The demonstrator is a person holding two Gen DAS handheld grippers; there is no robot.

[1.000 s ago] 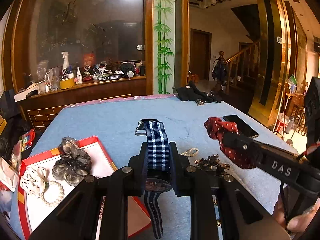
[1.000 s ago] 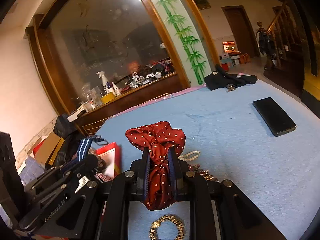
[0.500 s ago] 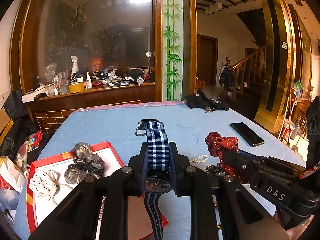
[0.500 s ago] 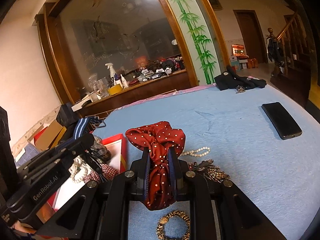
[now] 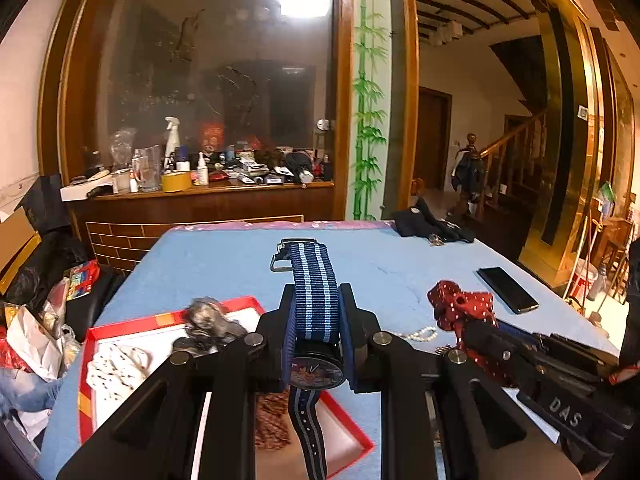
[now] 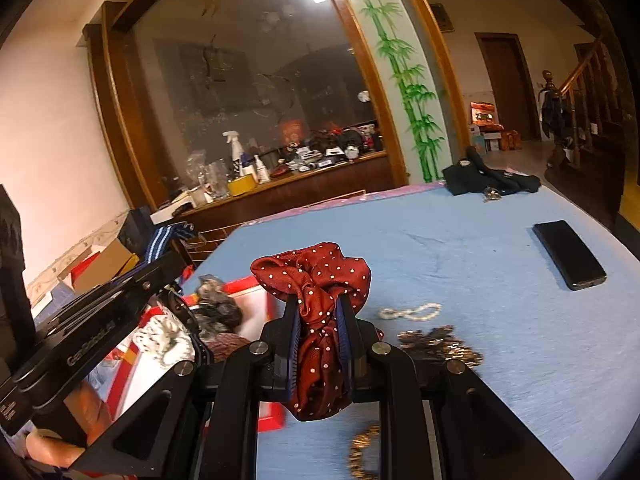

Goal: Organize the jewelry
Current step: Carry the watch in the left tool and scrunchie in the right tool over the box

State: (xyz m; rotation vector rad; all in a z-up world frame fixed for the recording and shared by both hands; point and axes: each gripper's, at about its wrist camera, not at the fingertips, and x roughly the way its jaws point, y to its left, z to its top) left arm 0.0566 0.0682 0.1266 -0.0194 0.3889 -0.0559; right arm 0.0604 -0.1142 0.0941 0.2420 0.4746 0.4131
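Red cardboard forms the rim of the tray [image 5: 120, 326], the landmark for everything else on the blue table cover [image 5: 224, 256]. Inside the tray already lie a grey scrunchie [image 5: 208, 322], a white spotted hair piece [image 5: 114, 368] and a brownish patterned piece [image 5: 272, 420] near its front edge, so part of the sorting seems done.

Two things are in transit. The left gripper [image 5: 316, 332] is clenched on a wristwatch with a blue striped strap [image 5: 314, 300]; the dial sits between the jaws, one strap end stands up and the other hangs down over the right front part of the tray. The right gripper [image 6: 318, 334] is clamped on a red polka-dot scrunchie [image 6: 316, 280], held above the table just to the right of the tray.

Still loose on the cover, to the right of the tray, are a pearl bracelet [image 6: 410, 312], a dark gold ornament [image 6: 438, 344] that is too blurred to name, and a gold bead bracelet [image 6: 360, 452] nearer to the camera. A black phone [image 6: 570, 254] lies well apart from the tray, further right.

I judge the task about half finished: both held items must go into the tray, then the three loose pieces.
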